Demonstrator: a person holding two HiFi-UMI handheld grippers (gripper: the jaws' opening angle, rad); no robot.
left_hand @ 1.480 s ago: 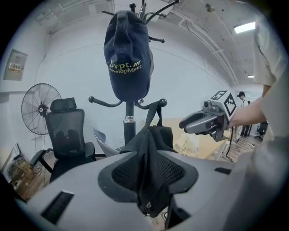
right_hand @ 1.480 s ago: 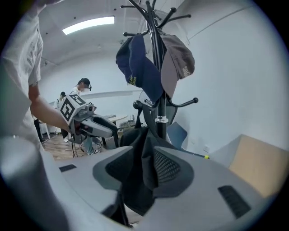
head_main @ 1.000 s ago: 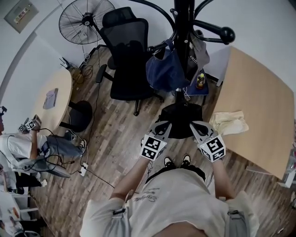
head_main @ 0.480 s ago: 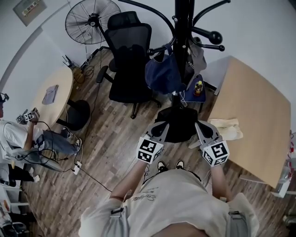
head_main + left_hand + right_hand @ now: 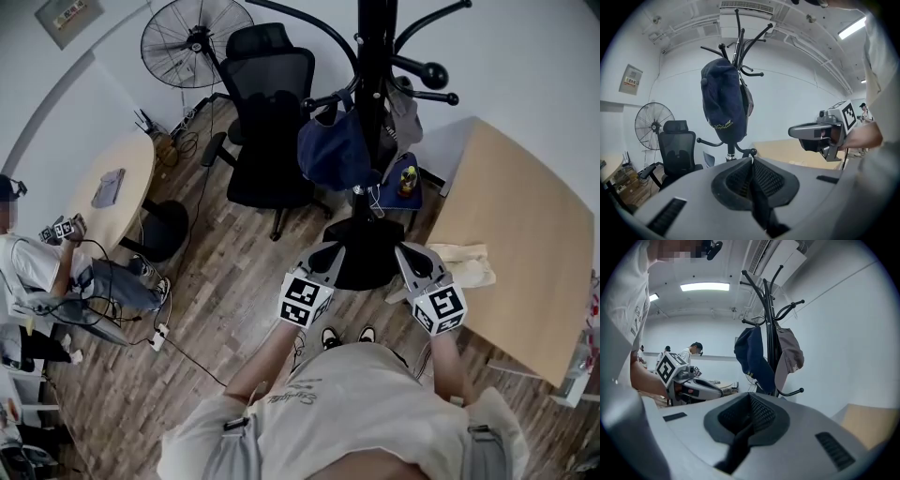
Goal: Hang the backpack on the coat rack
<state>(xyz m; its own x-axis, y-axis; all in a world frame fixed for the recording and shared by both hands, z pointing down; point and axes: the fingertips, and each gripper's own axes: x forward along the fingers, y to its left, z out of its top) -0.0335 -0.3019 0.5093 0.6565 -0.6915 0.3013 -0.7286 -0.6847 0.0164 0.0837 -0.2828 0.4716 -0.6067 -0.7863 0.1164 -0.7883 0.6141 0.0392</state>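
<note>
A black backpack hangs between my two grippers, just in front of the foot of the black coat rack. My left gripper is shut on a black strap of the backpack. The right gripper is likewise shut on a black strap. The bag's body is hidden in both gripper views. A navy bag and a grey cap hang on the rack's lower hooks. The upper curved hooks are bare. Both grippers point toward the rack.
A black office chair and a standing fan stand left of the rack. A wooden table with a cloth is at the right. A round table, a seated person and floor cables lie at the left.
Both grippers have risen a little with the backpack held between them, and it now sits higher against the rack's foot. The jaws have stayed shut.
</note>
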